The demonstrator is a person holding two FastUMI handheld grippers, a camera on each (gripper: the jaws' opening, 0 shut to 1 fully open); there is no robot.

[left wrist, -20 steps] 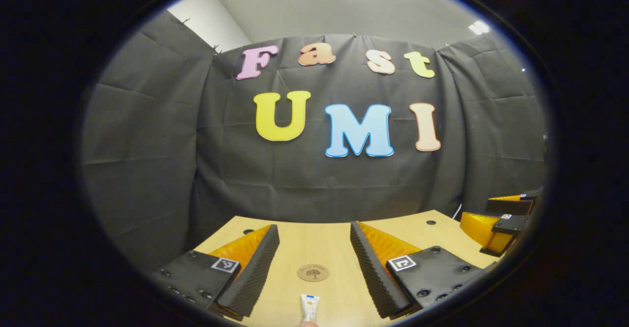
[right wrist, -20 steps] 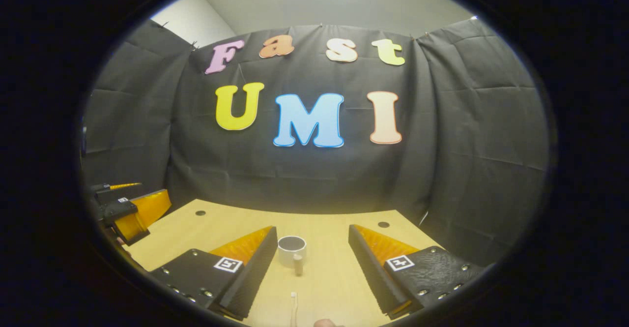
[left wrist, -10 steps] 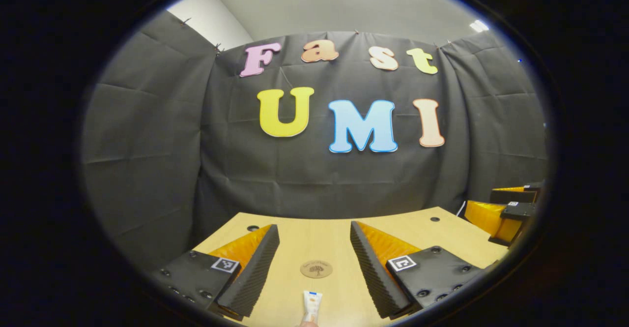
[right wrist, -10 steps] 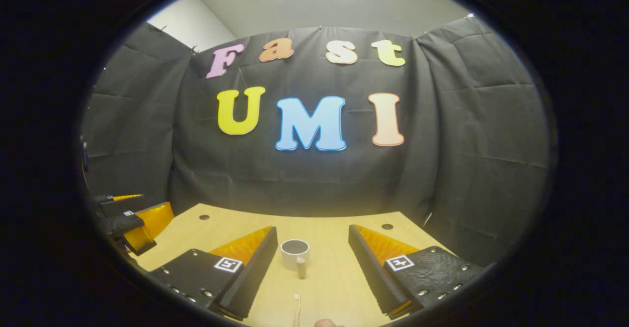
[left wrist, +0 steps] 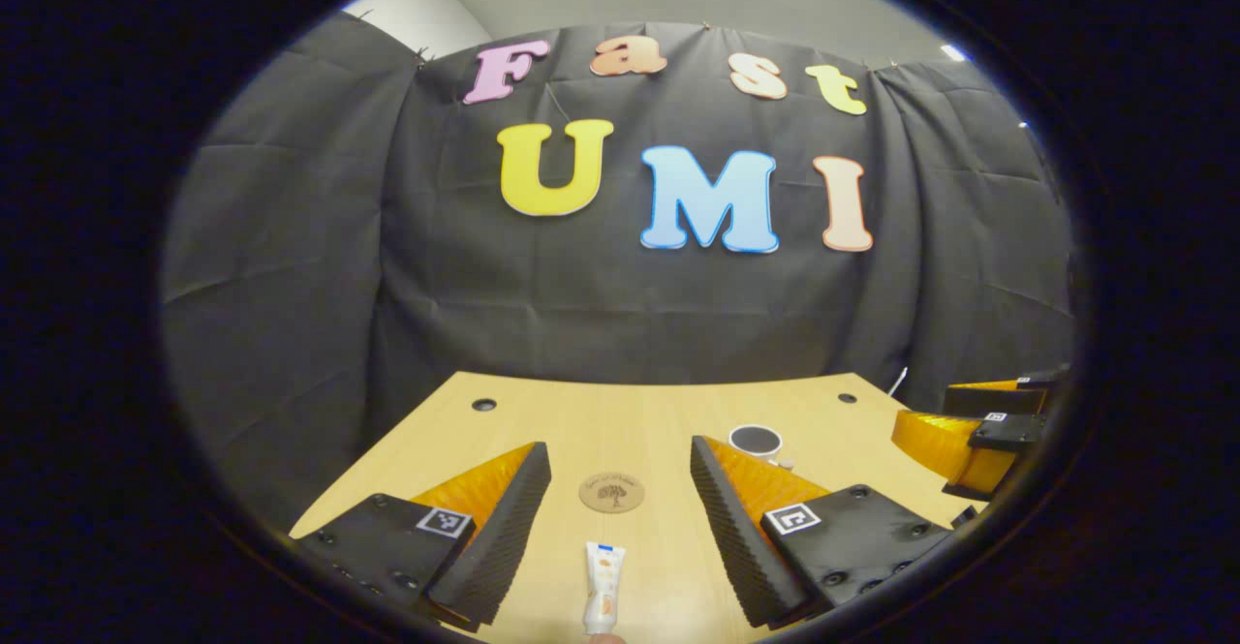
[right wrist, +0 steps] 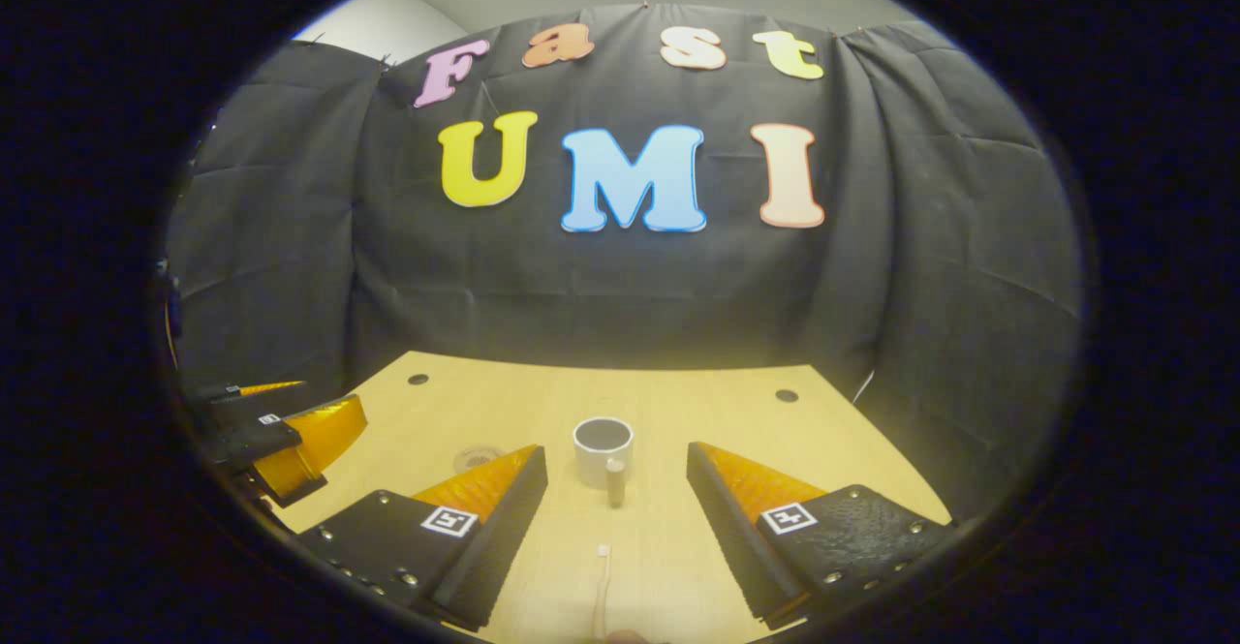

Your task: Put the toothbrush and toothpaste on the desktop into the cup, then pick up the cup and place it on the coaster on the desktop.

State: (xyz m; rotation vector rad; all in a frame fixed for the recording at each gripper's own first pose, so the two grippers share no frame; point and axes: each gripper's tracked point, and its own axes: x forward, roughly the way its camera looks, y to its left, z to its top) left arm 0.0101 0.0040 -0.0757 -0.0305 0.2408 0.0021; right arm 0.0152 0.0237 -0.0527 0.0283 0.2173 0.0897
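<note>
In the left gripper view, the left gripper point(left wrist: 620, 489) is above the wooden table point(left wrist: 542, 412) with its two fingers spread wide, and nothing is between them. The toothpaste point(left wrist: 603, 598) lies flat on the table in the gap between the fingers, near the bottom edge of the view, and it touches neither finger. A little farther on the table is the round brown coaster point(left wrist: 611, 492), also in the gap and apart from the toothpaste. The white cup point(left wrist: 756, 442) stands upright behind the right-hand finger, well apart from the coaster. At the right edge of this view the right gripper point(left wrist: 978, 436) shows over the table's side.

In the right gripper view, the right gripper point(right wrist: 617, 494) is also wide open and holds nothing. The cup point(right wrist: 603, 448) stands upright on the table point(right wrist: 697, 402) ahead of it, between the lines of the two fingers, and its handle points toward the camera. The toothbrush point(right wrist: 603, 591) lies on the table nearer to the camera, with its head pointing toward the cup, and it is apart from the cup. The coaster point(right wrist: 477, 456) is partly visible just behind the left-hand finger. The left gripper point(right wrist: 281, 441) shows at the left edge.
</note>
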